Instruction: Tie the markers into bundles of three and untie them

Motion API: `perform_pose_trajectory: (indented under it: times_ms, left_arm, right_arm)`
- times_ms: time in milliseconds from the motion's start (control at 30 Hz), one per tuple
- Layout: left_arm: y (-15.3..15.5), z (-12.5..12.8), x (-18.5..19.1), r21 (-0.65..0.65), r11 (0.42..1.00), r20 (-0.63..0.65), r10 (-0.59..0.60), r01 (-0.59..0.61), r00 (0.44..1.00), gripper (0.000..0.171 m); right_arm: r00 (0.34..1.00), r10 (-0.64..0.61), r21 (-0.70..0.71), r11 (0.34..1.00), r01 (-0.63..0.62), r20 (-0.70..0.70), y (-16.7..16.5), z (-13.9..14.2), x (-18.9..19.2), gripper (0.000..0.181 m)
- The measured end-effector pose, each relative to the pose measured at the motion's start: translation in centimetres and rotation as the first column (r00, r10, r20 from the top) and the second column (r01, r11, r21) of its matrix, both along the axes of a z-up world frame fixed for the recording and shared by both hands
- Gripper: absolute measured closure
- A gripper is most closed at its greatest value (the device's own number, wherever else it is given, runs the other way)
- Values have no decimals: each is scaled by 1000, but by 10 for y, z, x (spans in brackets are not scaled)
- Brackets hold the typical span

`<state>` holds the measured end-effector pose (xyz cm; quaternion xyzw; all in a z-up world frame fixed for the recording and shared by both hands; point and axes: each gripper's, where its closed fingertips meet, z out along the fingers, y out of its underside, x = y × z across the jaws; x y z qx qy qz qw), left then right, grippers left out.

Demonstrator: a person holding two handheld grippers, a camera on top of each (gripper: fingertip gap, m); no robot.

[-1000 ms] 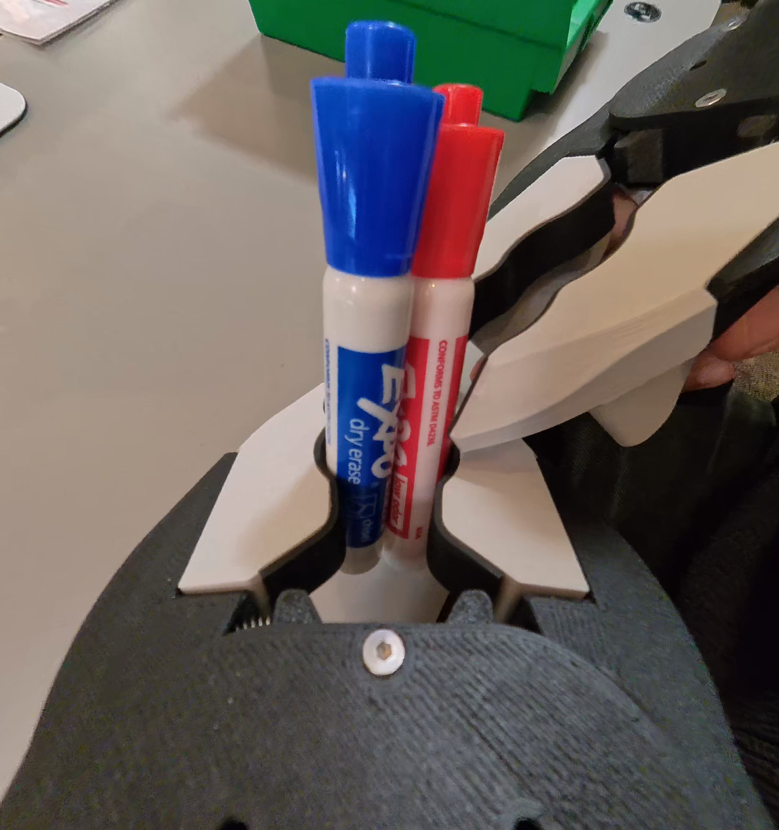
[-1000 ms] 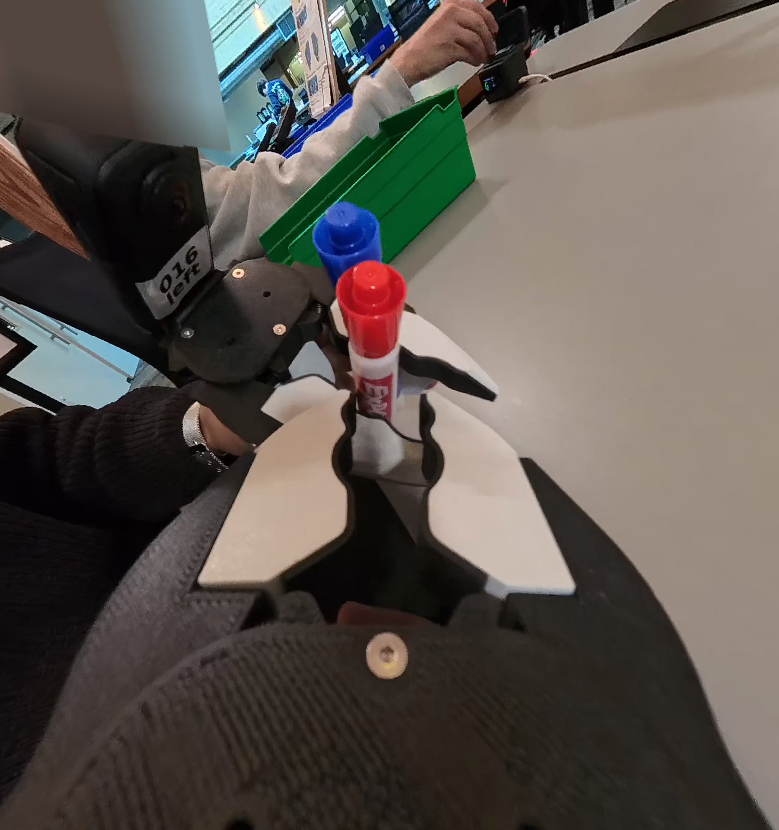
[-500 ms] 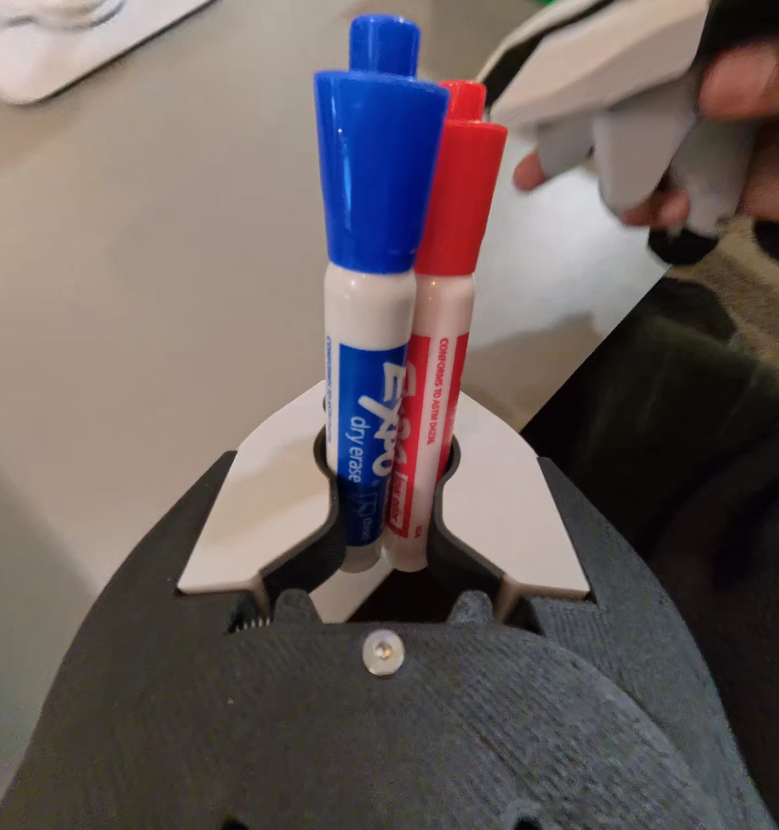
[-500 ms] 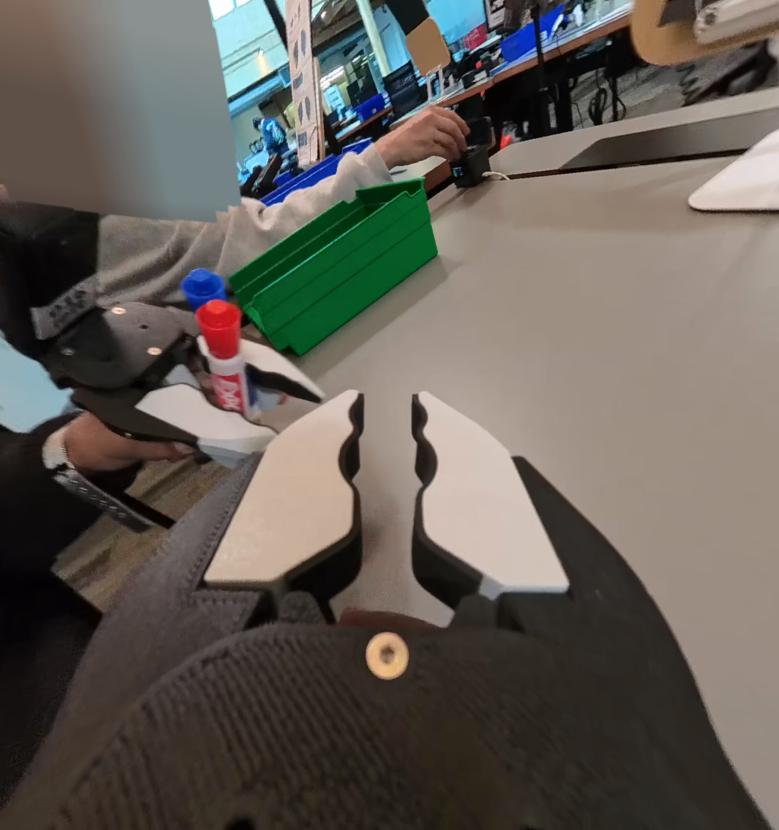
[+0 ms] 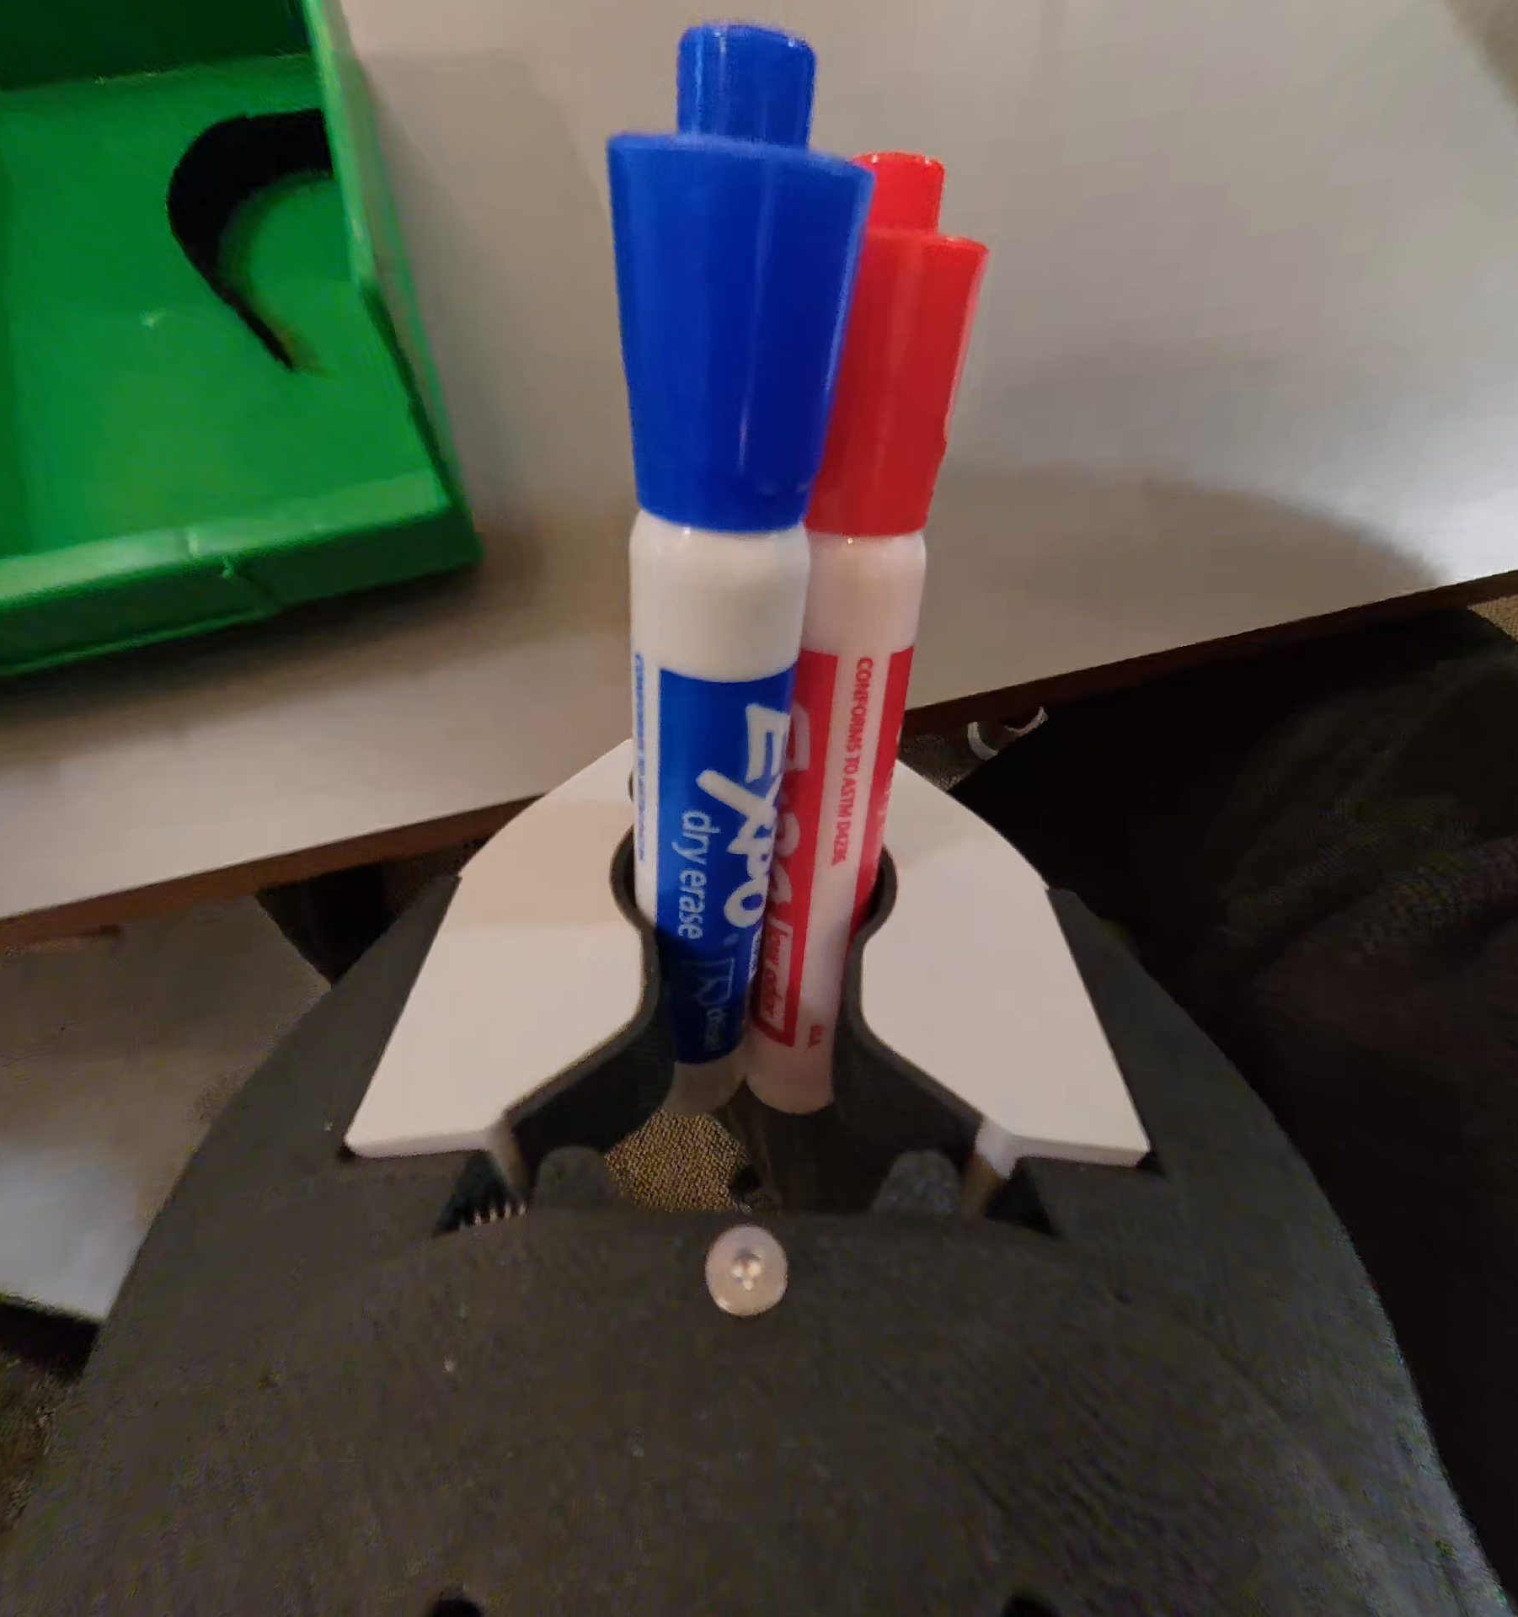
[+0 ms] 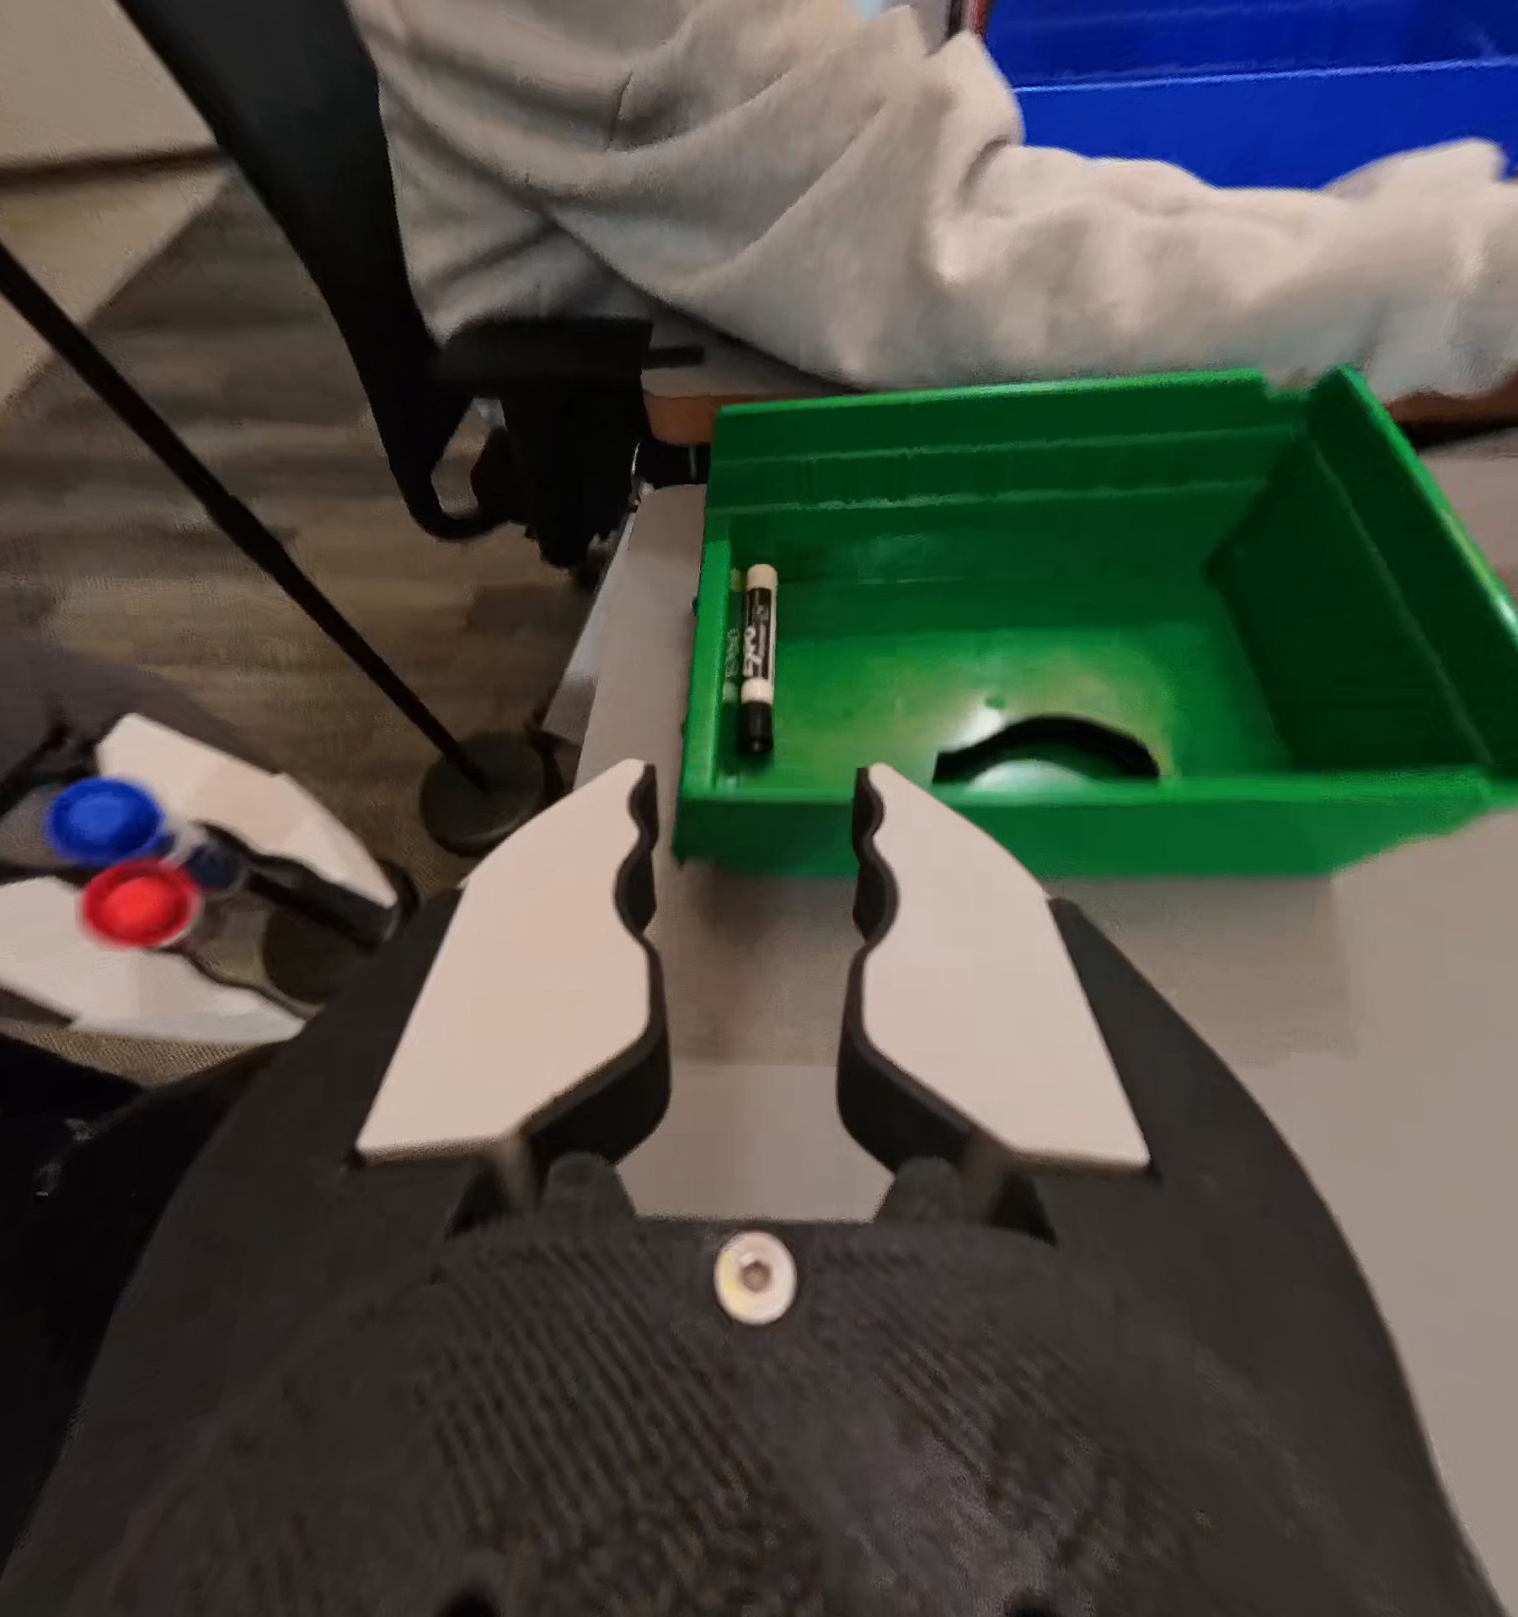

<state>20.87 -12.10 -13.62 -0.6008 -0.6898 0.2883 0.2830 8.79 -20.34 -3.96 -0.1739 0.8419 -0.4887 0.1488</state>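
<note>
My left gripper is shut on a blue marker and a red marker, held side by side and upright, just off the near edge of the grey table. In the right wrist view the left gripper shows at far left with the blue cap and red cap. My right gripper is open and empty, just in front of the green bin. A black marker lies inside the bin by its left wall.
The green bin also sits at upper left in the left wrist view. A person's grey sleeve rests behind the bin. A blue bin stands behind it. A black chair stands left of the table. Some 15 cm of space lies between my two pairs of fingers.
My right gripper has let go of the red marker, opened wider and swung over to face the green bin. My left gripper has turned with both markers and the bin now shows at its left.
</note>
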Motion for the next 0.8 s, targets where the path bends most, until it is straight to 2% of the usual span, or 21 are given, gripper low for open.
perform_pose_trajectory:
  times_ms: [133, 233, 333, 433, 500, 700, 767, 800]
  left_arm:
    - [-14, -14, 13, 38, 998, -2, 55, -55, 998, 127]
    - [-27, -25, 22, 75, 993, 5, 94, -94, 996, 127]
    - [-39, -37, 30, 135, 981, 30, 135, -138, 990, 127]
    - [-50, -42, 36, 167, 970, 31, 172, -174, 985, 127]
    - [-55, -45, 39, 190, 962, 33, 191, -194, 981, 127]
    - [-58, -58, 41, 279, 940, 50, 190, -196, 981, 127]
    - [-57, -61, 41, 284, 940, 56, 179, -188, 982, 127]
    - [-56, -61, 41, 280, 942, 58, 177, -186, 983, 128]
  right_arm:
    - [979, 142, 88, 988, -130, -145, -66, -10, 25, 140]
    - [944, 262, 247, 946, -209, -203, -106, -40, 40, 141]
    - [921, 348, 422, 872, -249, -175, -134, -80, 55, 144]
    - [897, 430, 643, 717, -269, -105, -130, -122, 62, 143]
    - [877, 471, 740, 624, -251, -100, -122, -139, 59, 142]
    - [801, 580, 820, 523, -231, -144, -110, -160, 55, 146]
    - [801, 587, 830, 501, -243, -120, -110, -160, 58, 146]
    - [801, 592, 840, 477, -260, -88, -108, -159, 60, 154]
